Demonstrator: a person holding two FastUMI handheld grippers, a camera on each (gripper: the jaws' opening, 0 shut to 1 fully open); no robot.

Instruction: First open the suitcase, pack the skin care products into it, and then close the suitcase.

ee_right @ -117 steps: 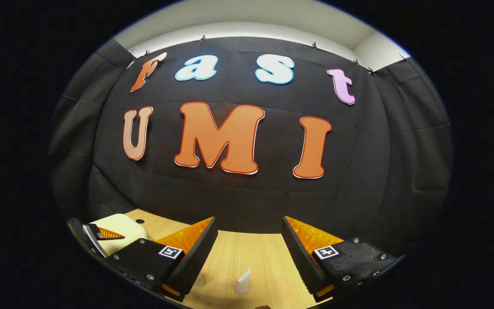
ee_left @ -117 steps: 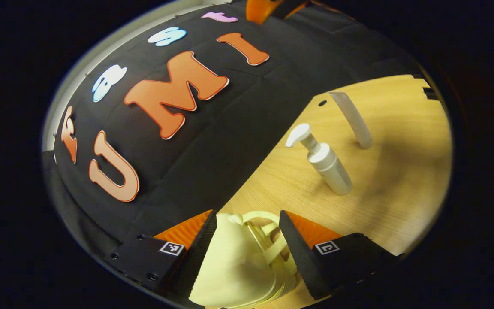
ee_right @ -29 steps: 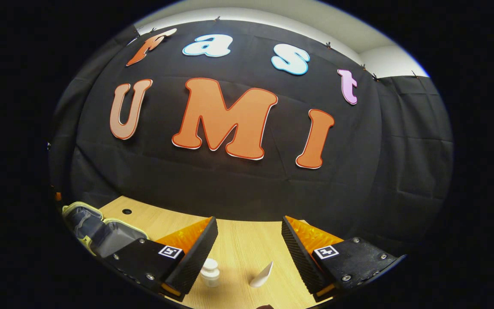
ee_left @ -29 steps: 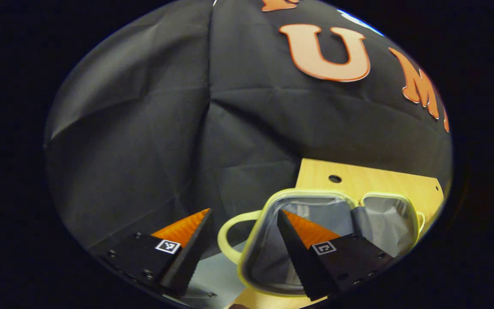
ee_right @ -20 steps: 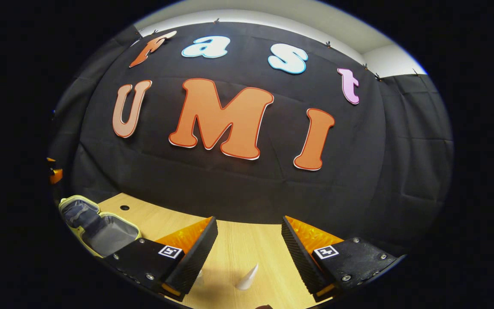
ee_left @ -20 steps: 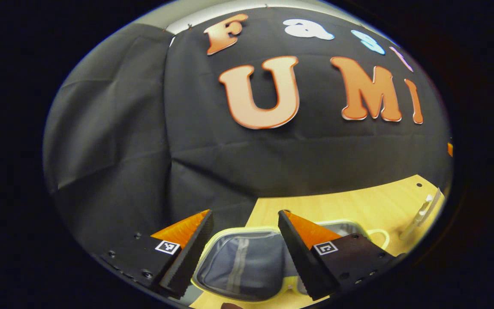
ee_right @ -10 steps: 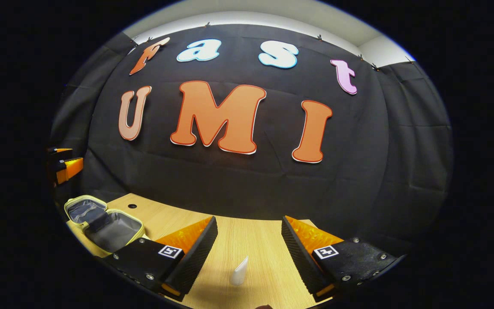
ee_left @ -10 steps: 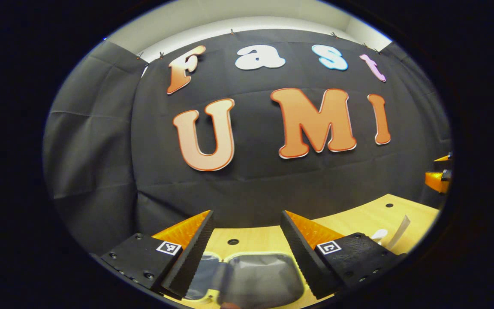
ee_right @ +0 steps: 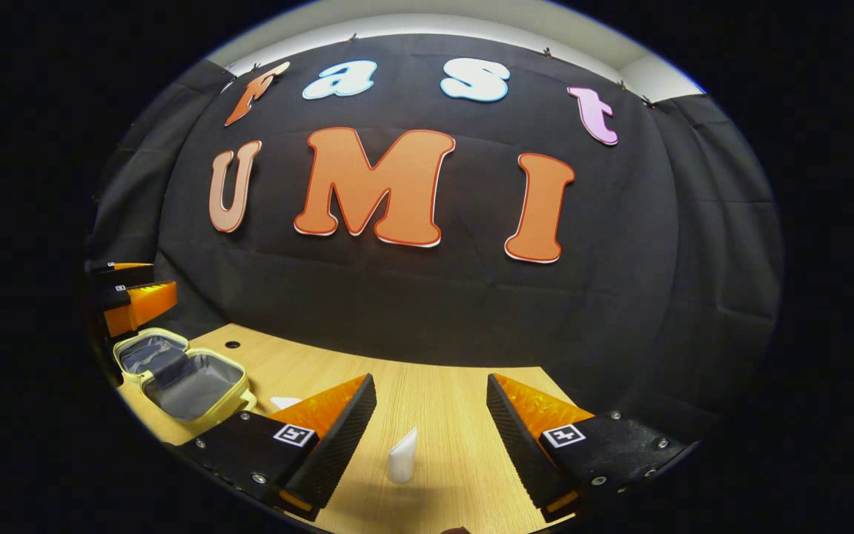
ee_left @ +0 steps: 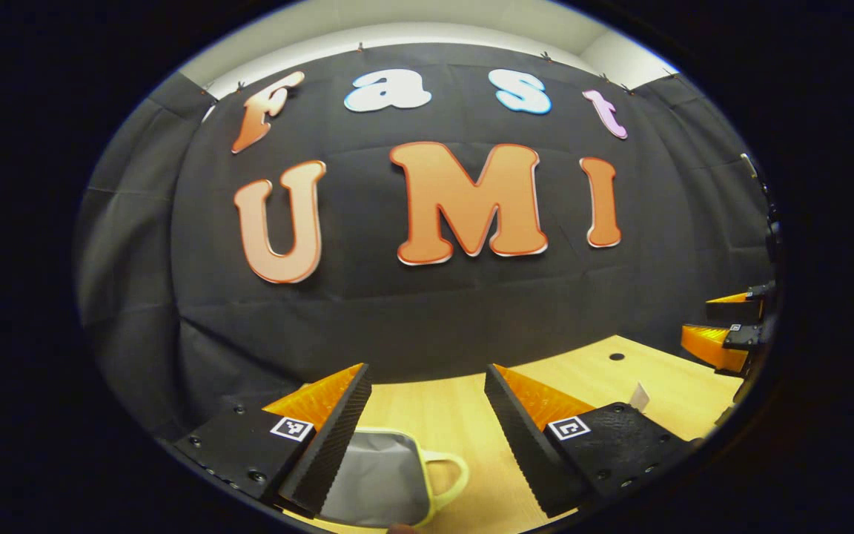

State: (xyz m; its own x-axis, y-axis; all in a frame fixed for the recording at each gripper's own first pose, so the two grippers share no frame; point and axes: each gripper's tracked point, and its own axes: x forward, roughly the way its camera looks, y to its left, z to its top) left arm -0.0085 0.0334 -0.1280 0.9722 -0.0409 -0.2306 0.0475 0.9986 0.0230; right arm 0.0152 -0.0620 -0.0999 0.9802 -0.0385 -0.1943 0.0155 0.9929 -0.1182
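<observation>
The small pale-yellow suitcase [ee_right: 182, 382] lies open on the wooden table [ee_right: 323, 363], both grey-lined halves facing up and holding nothing. In the left gripper view one half and its handle [ee_left: 448, 475] sit just below my left gripper [ee_left: 427, 368], which is open with nothing between its fingers. My right gripper [ee_right: 431, 378] is open too, hovering over a white tube [ee_right: 402, 456] that stands on its cap. A white pump top [ee_right: 285, 402] peeks out behind its left finger. The left gripper [ee_right: 130, 300] hangs above the suitcase's far side.
The black cloth wall closes the table's far edge. A small round hole [ee_right: 232, 344] marks the tabletop behind the suitcase. The right gripper [ee_left: 723, 334] hovers at the far right of the left gripper view, with the tube's tip [ee_left: 640, 397] below it.
The suitcase was closed between the left gripper's fingers 5.8 s ago and now lies open. The left gripper has swung right to face the wall. The right gripper barely moved.
</observation>
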